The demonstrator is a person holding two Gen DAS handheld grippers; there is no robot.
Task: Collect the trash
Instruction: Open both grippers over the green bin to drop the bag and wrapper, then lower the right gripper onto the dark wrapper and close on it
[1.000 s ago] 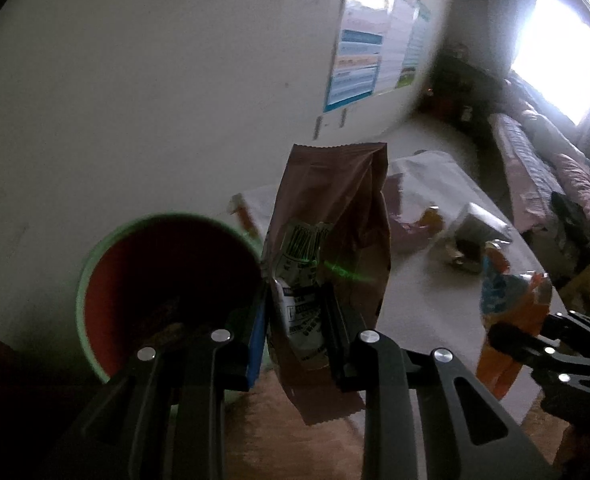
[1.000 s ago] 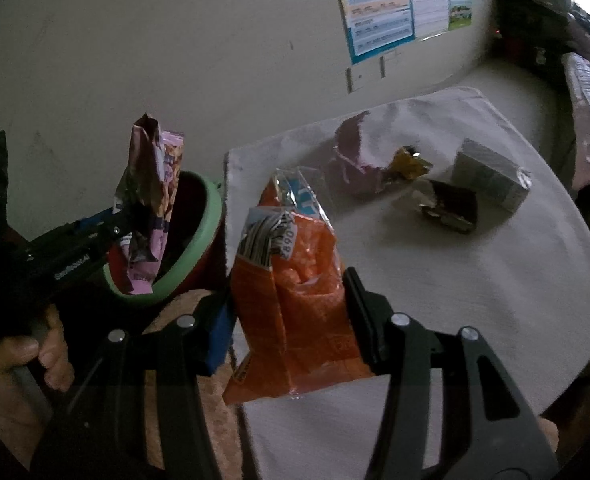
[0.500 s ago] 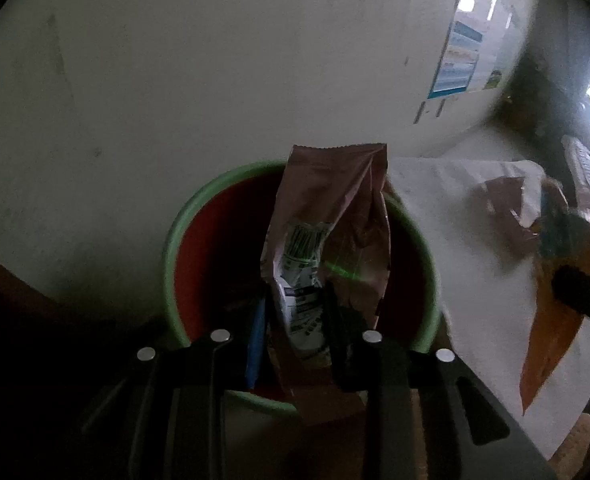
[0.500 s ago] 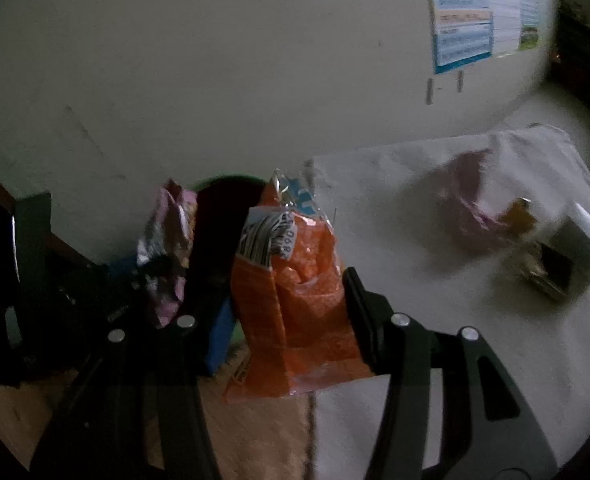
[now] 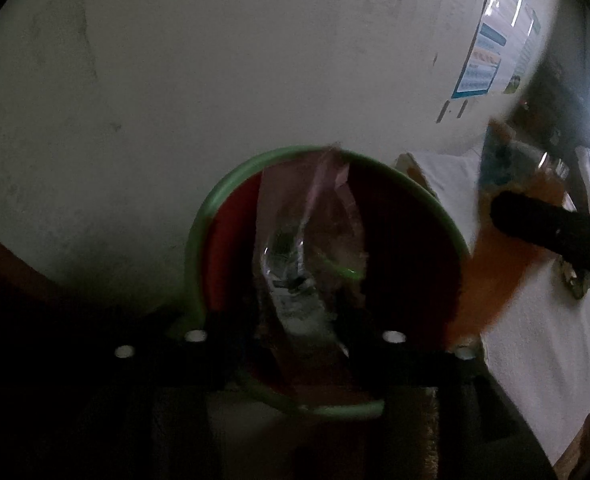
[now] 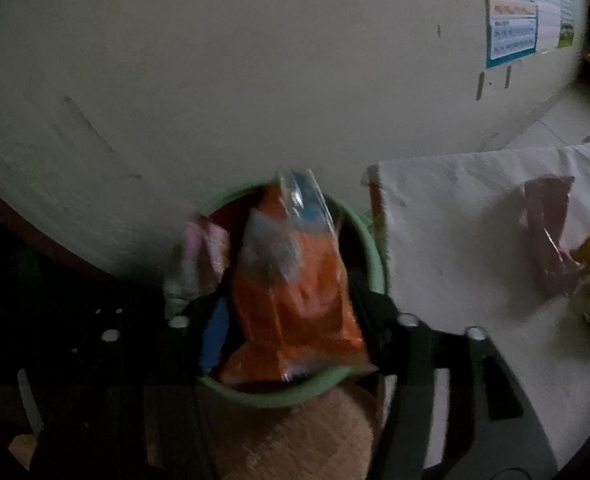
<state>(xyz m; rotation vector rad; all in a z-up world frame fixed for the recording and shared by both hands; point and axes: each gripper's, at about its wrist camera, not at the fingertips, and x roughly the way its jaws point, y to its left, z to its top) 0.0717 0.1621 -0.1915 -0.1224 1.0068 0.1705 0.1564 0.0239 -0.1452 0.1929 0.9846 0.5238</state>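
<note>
Over the green-rimmed red bin (image 5: 199, 248), the left gripper (image 5: 295, 320) is opening, its jaws apart around a brownish foil wrapper (image 5: 307, 240). The right gripper (image 6: 295, 316) is opening too, jaws apart around an orange snack bag (image 6: 295, 280).

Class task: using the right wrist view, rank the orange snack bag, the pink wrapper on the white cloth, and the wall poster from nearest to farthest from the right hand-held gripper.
1. Orange snack bag: between the opening jaws, over the bin.
2. Pink wrapper: right, on the cloth.
3. Wall poster: upper right, on the wall.
</note>
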